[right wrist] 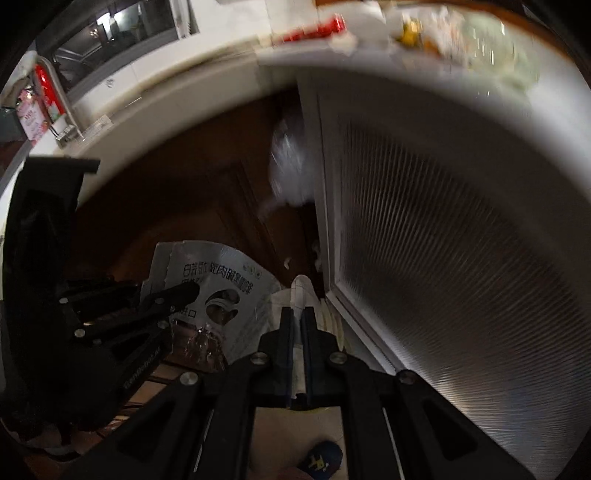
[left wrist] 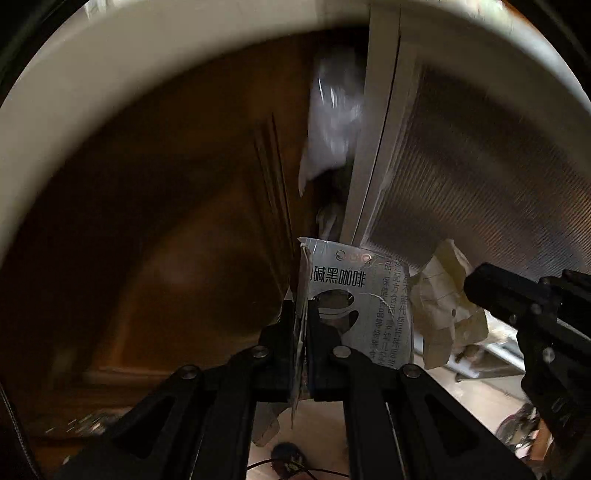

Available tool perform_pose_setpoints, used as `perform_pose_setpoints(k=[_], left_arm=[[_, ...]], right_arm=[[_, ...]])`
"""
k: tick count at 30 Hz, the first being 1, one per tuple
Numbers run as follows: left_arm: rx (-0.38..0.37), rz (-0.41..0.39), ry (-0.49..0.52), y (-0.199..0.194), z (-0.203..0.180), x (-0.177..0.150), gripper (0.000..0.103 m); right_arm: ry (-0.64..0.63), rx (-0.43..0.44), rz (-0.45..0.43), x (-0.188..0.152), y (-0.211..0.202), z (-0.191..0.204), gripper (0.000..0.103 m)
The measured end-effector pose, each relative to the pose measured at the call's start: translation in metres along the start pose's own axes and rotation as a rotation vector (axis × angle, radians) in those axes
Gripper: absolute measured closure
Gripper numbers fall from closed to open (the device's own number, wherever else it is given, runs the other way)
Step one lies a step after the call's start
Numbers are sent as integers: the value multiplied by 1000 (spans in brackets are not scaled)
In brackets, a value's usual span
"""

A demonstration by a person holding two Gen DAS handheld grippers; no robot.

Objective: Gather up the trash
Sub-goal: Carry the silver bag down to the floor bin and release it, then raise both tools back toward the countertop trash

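Observation:
My left gripper (left wrist: 302, 306) is shut on the edge of a torn grey coffee packet (left wrist: 354, 280) printed with black characters. To its right, my right gripper (left wrist: 471, 286) holds a crumpled beige paper (left wrist: 443, 295). In the right wrist view my right gripper (right wrist: 297, 314) is shut on that paper (right wrist: 304, 286), and the left gripper (right wrist: 188, 290) with the packet (right wrist: 221, 280) sits to its left. Both point steeply down along the cabinet front. A white plastic bag (left wrist: 332, 122) (right wrist: 290, 162) hangs, blurred, in the gap between two doors ahead.
A brown wooden cabinet door (left wrist: 166, 221) stands left of the gap, and a white-framed ribbed glass door (right wrist: 443, 240) stands right of it. Above runs a pale worktop edge (right wrist: 184, 99) with a red can (right wrist: 317, 27) and scraps. A dark blue object (right wrist: 321, 461) lies on the floor.

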State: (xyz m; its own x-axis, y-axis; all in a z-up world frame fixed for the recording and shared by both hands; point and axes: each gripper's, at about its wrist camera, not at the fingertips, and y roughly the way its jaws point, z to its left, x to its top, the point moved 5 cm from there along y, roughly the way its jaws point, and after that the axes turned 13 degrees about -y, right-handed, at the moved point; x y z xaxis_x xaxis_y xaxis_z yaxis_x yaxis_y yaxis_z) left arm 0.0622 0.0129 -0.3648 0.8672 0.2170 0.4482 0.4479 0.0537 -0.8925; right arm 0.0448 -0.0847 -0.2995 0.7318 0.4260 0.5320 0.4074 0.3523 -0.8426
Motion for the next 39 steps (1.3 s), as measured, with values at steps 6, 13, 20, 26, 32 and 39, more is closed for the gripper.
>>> perform_pose_setpoints(k=[6,13,20,26,32,39], left_arm=[[8,-4,57,57,-5,-15,99],[17,25,78,108,-8,-23,95],[27,26,120,121,-2,-29,73],[51,30,126,111,5,-29,48],[67,10,101,90,17,-22,36],[63,19,61,54,28,-15,33]], right_arm=[[34,2,23,-33,63,-5,98],[66,24,63,-54,119,-12,98],[92,70,97,-61,151,-13,95],[121,82,123,-61,159,-11,87],[143,83,127,-53,148,-11,82],[149,71,149,-46,120,-6,82]])
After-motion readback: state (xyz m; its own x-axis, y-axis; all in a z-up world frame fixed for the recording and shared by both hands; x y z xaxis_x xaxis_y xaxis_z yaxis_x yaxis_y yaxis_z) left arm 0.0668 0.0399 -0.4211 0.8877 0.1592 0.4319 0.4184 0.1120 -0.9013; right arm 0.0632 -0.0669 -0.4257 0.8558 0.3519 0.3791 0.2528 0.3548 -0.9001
